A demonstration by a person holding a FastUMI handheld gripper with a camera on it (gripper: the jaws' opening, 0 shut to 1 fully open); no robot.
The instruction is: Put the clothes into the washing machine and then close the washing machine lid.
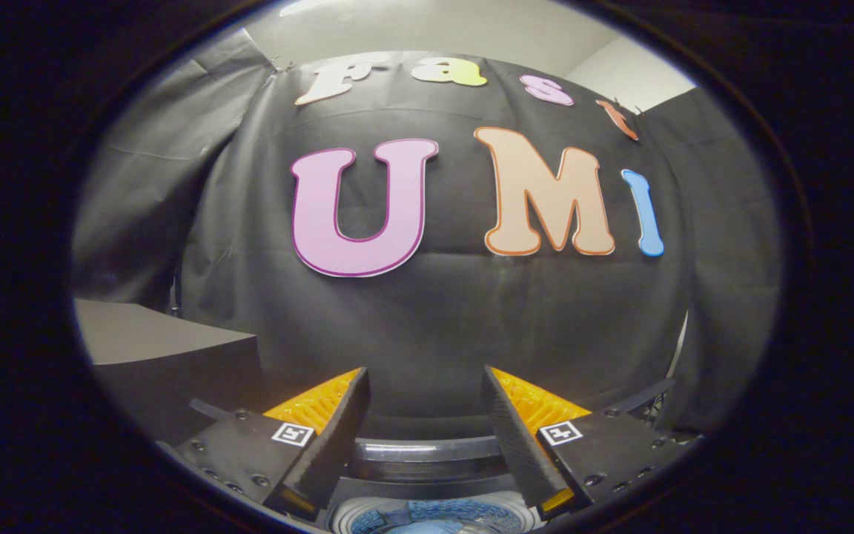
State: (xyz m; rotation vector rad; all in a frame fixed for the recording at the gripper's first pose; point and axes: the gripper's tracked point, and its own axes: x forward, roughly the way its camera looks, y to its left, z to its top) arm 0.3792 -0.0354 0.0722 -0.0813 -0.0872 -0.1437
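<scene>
Gripper view: fingers [425, 386] spread apart, grasping nothing, lower centre of frame. Below them, the washer [427, 454] drum holds blue clothes [427, 519]. Risk: closing the lid could pinch loose cloth.

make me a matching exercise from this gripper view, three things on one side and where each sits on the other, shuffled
Things:
1. gripper
2. washing machine drum
3. grey box

Places or states:
A. low down between the fingers, with blue cloth inside
B. off to one side, in front of the booth wall
C. open, fingers apart with nothing between them

Pairs: 1-C, 2-A, 3-B
</scene>
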